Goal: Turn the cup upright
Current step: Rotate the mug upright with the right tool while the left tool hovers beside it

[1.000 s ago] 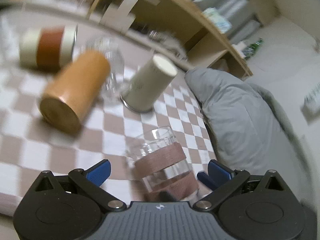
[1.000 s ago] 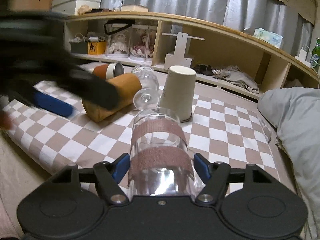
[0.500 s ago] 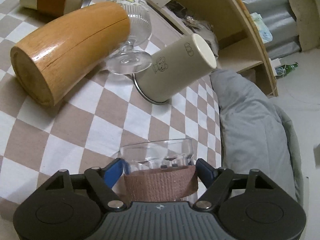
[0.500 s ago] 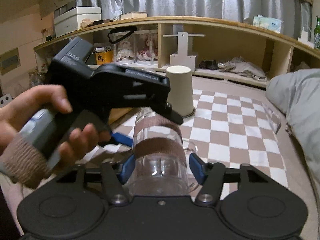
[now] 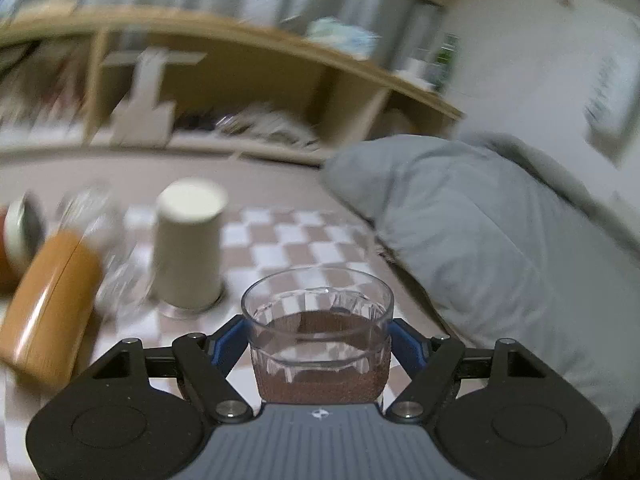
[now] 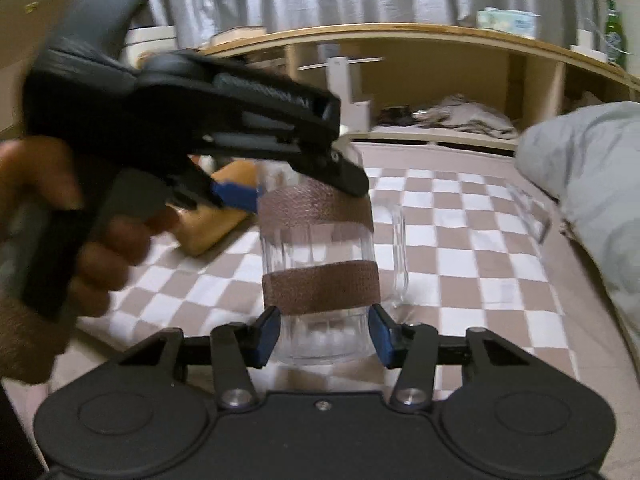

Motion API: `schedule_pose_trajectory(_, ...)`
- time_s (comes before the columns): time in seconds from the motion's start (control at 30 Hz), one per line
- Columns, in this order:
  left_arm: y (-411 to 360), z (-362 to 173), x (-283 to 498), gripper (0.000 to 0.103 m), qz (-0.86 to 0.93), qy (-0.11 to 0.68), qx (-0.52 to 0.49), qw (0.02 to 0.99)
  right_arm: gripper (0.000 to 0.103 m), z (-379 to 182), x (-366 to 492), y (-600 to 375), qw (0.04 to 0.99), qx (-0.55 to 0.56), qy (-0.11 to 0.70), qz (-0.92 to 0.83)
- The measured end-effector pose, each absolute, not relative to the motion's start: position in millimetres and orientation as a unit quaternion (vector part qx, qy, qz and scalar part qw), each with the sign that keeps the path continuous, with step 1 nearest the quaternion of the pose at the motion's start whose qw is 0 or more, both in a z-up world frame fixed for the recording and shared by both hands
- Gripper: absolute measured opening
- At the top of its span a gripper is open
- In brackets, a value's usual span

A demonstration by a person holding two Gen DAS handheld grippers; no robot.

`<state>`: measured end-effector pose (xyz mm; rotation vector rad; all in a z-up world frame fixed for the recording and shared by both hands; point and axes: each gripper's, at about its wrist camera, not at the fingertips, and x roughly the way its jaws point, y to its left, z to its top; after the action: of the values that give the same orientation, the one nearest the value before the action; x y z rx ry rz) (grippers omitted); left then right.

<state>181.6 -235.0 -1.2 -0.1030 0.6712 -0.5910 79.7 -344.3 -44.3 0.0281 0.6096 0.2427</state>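
A clear glass mug [image 6: 318, 264] with two brown tape bands and a side handle stands upright on the checkered cloth. In the left wrist view the mug [image 5: 318, 320] shows its open mouth upward between the blue pads. My left gripper [image 5: 318, 344] is shut on the mug at its upper band; it also appears in the right wrist view [image 6: 288, 192], coming from the left with the hand behind it. My right gripper [image 6: 323, 334] has its pads on either side of the mug's base, slightly apart from the glass.
A beige cup [image 5: 188, 248] stands upside down on the checkered cloth [image 6: 460, 240]. A wooden cup [image 5: 48, 304] and a stemmed glass [image 5: 112, 264] lie on their sides at the left. A grey pillow [image 5: 480, 240] lies to the right. A wooden shelf [image 6: 440, 64] runs along the back.
The left gripper has closed on the mug's upper band and swung level. The mug now stands upright on the cloth. The right gripper's pads have opened off the glass.
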Motion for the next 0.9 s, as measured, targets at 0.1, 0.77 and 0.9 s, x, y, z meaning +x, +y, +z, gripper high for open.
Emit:
schedule_pose_trajectory(0.1, -258.3, 2.6, 178.0, 0.077, -0.297, 0.304, -0.008, 0.905, 0.048, -48.1, 86.5, -354.5, 0.952, 0.014, 0.291, 0.092)
schedule_pose_trajectory(0.77, -331.0, -3.1, 190.6, 0.082, -0.327, 0.297, 0.053, 0.895, 0.043, -82.3, 135.8, -406.7, 0.964, 0.05, 0.26, -0.022)
schedule_pose_trajectory(0.9, -320.5, 4.6, 183.3, 0.085, -0.325, 0.287, 0.037, 0.9, 0.056, -73.6, 125.2, -405.7, 0.965, 0.057, 0.256, -0.018)
